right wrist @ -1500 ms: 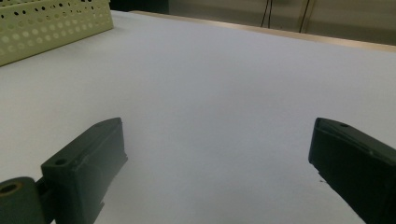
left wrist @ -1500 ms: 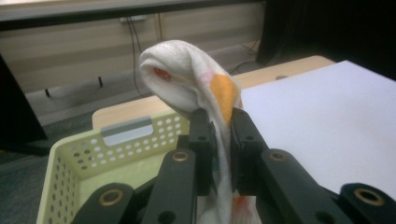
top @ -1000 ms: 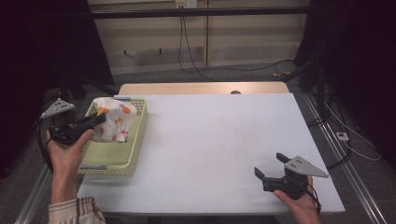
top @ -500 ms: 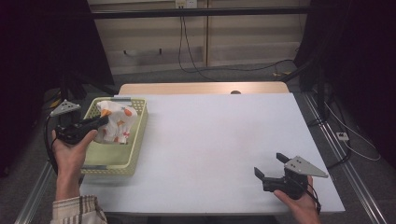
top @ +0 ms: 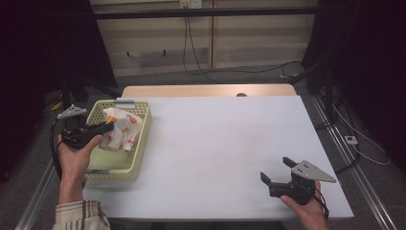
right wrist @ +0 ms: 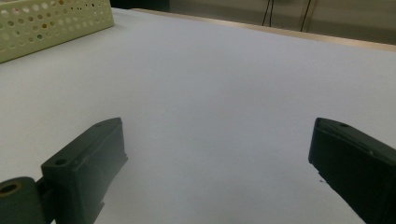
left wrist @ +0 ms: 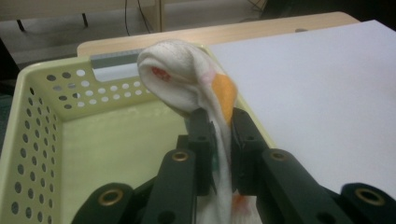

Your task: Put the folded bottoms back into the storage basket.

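Observation:
A white cloth with orange and red patches (top: 120, 130) (left wrist: 196, 84) hangs over the pale yellow perforated basket (top: 140, 143) (left wrist: 37, 154) at the table's left. My left gripper (top: 106, 126) (left wrist: 223, 126) is shut on it, the fabric pinched between both black jaws and drooping below them. The cloth's lower folds reach into the basket. Near the front right of the white table (top: 225, 143) my right gripper (top: 277, 168) (right wrist: 219, 154) rests in a hand, its jaws wide open with nothing between them.
The basket (right wrist: 51, 21) stands along the table's left edge. A bare wooden strip (top: 206, 90) borders the far side. Cables (top: 206, 72) lie on the floor beyond, and a metal rail (top: 354, 163) runs along the right edge.
The left gripper has sunk toward the basket with the cloth, so the cloth now hangs lower inside it. The right gripper has stayed put.

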`<act>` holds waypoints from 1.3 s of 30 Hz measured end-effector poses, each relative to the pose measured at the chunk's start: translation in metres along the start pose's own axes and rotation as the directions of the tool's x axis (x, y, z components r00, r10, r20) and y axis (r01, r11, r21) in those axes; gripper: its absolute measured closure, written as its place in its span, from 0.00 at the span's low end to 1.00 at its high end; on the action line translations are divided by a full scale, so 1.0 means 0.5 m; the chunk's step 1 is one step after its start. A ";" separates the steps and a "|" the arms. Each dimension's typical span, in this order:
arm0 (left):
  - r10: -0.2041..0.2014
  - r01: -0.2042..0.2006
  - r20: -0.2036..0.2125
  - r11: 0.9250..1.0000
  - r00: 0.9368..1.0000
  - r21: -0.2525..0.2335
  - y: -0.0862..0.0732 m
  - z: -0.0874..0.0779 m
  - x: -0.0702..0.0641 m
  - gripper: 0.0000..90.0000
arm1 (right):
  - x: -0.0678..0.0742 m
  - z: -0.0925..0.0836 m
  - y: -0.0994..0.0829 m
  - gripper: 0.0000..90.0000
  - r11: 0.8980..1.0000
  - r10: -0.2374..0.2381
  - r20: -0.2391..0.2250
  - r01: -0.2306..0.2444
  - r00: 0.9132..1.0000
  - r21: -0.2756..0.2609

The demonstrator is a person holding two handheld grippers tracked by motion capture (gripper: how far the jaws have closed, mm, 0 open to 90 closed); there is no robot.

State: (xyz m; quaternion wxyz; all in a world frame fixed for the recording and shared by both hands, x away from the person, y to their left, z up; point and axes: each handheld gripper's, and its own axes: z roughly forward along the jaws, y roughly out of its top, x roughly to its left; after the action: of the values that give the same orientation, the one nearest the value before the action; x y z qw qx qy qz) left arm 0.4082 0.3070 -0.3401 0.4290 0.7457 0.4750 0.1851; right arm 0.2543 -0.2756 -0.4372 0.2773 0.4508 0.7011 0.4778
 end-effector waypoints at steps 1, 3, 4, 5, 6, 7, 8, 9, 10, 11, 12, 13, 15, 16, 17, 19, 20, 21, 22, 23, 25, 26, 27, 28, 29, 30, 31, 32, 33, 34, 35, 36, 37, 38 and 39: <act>0.000 0.000 0.000 1.000 1.000 0.000 0.000 0.000 0.000 0.90 | 0.000 0.000 0.000 0.04 1.000 0.000 0.000 0.000 1.000 0.000; -0.001 0.001 0.003 1.000 1.000 0.005 -0.002 0.004 0.001 0.90 | 0.000 0.000 0.000 0.04 1.000 0.000 -0.001 0.000 1.000 0.001; -0.001 0.001 0.004 1.000 1.000 0.007 -0.002 0.005 0.002 0.90 | 0.000 0.000 0.000 0.04 1.000 0.000 -0.001 0.000 1.000 0.001; -0.001 0.001 0.006 1.000 1.000 0.011 -0.003 0.007 0.002 0.90 | 0.000 0.001 0.000 0.04 1.000 0.000 -0.001 0.000 1.000 0.001; 0.000 0.000 0.007 1.000 1.000 0.011 -0.003 0.008 0.002 0.90 | 0.001 0.001 0.000 0.04 1.000 0.000 -0.002 0.000 1.000 0.001; 0.000 0.000 0.012 1.000 1.000 0.009 -0.003 0.009 0.001 0.90 | 0.001 0.001 0.000 0.04 1.000 0.000 -0.002 0.000 1.000 0.001; 0.003 -0.003 0.013 1.000 1.000 0.014 -0.002 0.011 0.000 0.90 | 0.001 0.001 0.000 0.04 1.000 0.000 -0.002 0.000 1.000 0.001; 0.004 -0.004 0.014 1.000 1.000 0.014 -0.003 0.013 0.000 0.90 | 0.001 0.001 0.000 0.04 1.000 0.001 -0.002 -0.001 1.000 0.002; 0.005 -0.006 0.014 1.000 1.000 0.019 -0.003 0.015 0.000 0.90 | 0.000 0.001 0.000 0.04 1.000 0.001 -0.002 -0.001 1.000 0.002; 0.005 -0.006 0.014 1.000 1.000 0.021 -0.003 0.017 0.000 0.90 | 0.000 0.001 0.000 0.04 1.000 0.002 -0.002 -0.002 1.000 0.001; 0.006 -0.006 0.014 1.000 1.000 0.025 -0.004 0.019 0.000 0.90 | 0.000 0.001 0.000 0.04 1.000 0.001 -0.003 -0.001 1.000 0.002; 0.007 -0.007 0.013 1.000 1.000 0.030 -0.004 0.020 0.001 0.90 | 0.000 0.001 0.000 0.04 1.000 0.001 -0.003 -0.001 1.000 0.001; 0.003 -0.004 0.013 1.000 1.000 0.031 -0.005 0.021 0.002 0.90 | 0.001 0.000 0.000 0.04 1.000 0.000 -0.004 0.000 1.000 0.000; 0.004 -0.004 0.010 1.000 1.000 0.030 -0.005 0.020 0.003 0.90 | 0.001 0.000 0.000 0.04 1.000 0.000 -0.004 0.000 1.000 0.000; 0.001 -0.001 0.008 1.000 1.000 0.031 -0.005 0.018 0.005 0.90 | 0.001 0.000 0.000 0.04 1.000 0.000 -0.004 0.000 1.000 0.001; -0.001 0.001 0.008 0.999 1.000 0.032 -0.006 0.017 0.008 0.90 | 0.000 0.000 0.000 0.04 1.000 0.001 -0.004 -0.001 1.000 0.001; -0.006 0.005 0.005 1.000 1.000 0.031 -0.007 0.017 0.010 0.90 | 0.000 0.000 0.000 0.04 1.000 0.001 -0.004 -0.001 1.000 0.001; -0.011 0.011 0.002 0.999 1.000 0.034 -0.009 0.017 0.013 0.90 | 0.000 0.000 0.000 0.04 1.000 0.002 -0.004 -0.002 1.000 0.001; -0.015 0.015 -0.001 0.999 1.000 0.039 -0.012 0.017 0.018 0.90 | 0.000 0.000 0.000 0.04 1.000 0.003 -0.003 -0.003 1.000 0.001; -0.015 0.015 -0.001 0.999 1.000 0.039 -0.012 0.017 0.018 0.90 | 0.000 0.000 0.000 0.04 1.000 0.003 -0.003 -0.003 1.000 0.001; -0.024 0.024 -0.008 0.999 1.000 0.037 -0.016 0.019 0.025 0.90 | 0.000 0.000 0.000 0.04 1.000 0.000 -0.004 0.000 1.000 0.001; -0.034 0.034 -0.014 0.999 0.999 0.037 -0.018 0.020 0.030 0.90 | 0.001 0.000 0.000 0.04 1.000 0.001 -0.005 -0.001 1.000 0.002; -0.035 0.036 -0.017 0.999 0.999 0.039 -0.020 0.020 0.033 0.90 | 0.001 0.000 0.000 0.04 1.000 0.001 -0.005 -0.001 1.000 0.002; -0.043 0.044 -0.019 0.998 0.999 0.039 -0.023 0.023 0.036 0.90 | 0.001 0.000 0.000 0.04 1.000 0.001 -0.006 -0.001 1.000 0.002; -0.044 0.045 -0.024 0.998 0.999 0.046 -0.025 0.024 0.039 0.90 | 0.001 0.000 0.000 0.04 1.000 0.001 -0.006 -0.001 1.000 0.002; -0.047 0.049 -0.030 0.998 0.998 0.051 -0.027 0.026 0.042 0.90 | 0.001 0.001 0.000 0.04 1.000 0.000 -0.006 0.000 1.000 0.002; -0.052 0.054 -0.032 0.997 0.998 0.050 -0.029 0.028 0.044 0.90 | 0.001 0.000 0.000 0.04 1.000 0.000 -0.006 0.000 1.000 0.003; -0.054 0.055 -0.031 0.997 0.998 0.057 -0.030 0.028 0.047 0.90 | 0.000 0.000 0.000 0.04 1.000 0.000 -0.005 0.000 1.000 0.003; -0.057 0.058 -0.033 0.997 0.998 0.058 -0.031 0.030 0.048 0.90 | 0.000 0.000 0.000 0.04 1.000 0.000 -0.005 0.000 1.000 0.003; -0.059 0.061 -0.035 0.996 0.998 0.061 -0.032 0.032 0.050 0.90 | 0.000 0.000 0.000 0.04 1.000 0.000 -0.006 0.000 1.000 0.004; -0.063 0.065 -0.036 0.996 0.997 0.061 -0.033 0.033 0.050 0.90 | 0.000 0.000 0.000 0.04 1.000 0.000 -0.006 0.000 1.000 0.004; -0.060 0.063 -0.035 0.996 0.998 0.067 -0.033 0.036 0.050 0.90 | 0.000 0.001 -0.001 0.04 1.000 -0.003 -0.006 0.003 1.000 0.006; -0.061 0.064 -0.036 0.996 0.997 0.068 -0.033 0.038 0.049 0.90 | 0.000 0.001 -0.001 0.04 1.000 -0.006 -0.005 0.006 1.000 0.009; -0.058 0.060 -0.032 0.996 0.998 0.071 -0.032 0.041 0.048 0.90 | 0.000 0.002 -0.001 0.04 1.000 -0.007 -0.005 0.007 1.000 0.010; -0.054 0.056 -0.031 0.996 0.998 0.073 -0.032 0.044 0.046 0.90 | 0.001 0.002 -0.001 0.04 1.000 -0.007 -0.005 0.007 1.000 0.010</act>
State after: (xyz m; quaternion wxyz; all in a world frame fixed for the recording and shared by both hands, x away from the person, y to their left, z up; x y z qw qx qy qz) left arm 0.4256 0.3199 -0.3686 0.3990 0.7450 0.5081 0.1664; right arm 0.2547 -0.2749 -0.4379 0.2750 0.4488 0.7055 0.4745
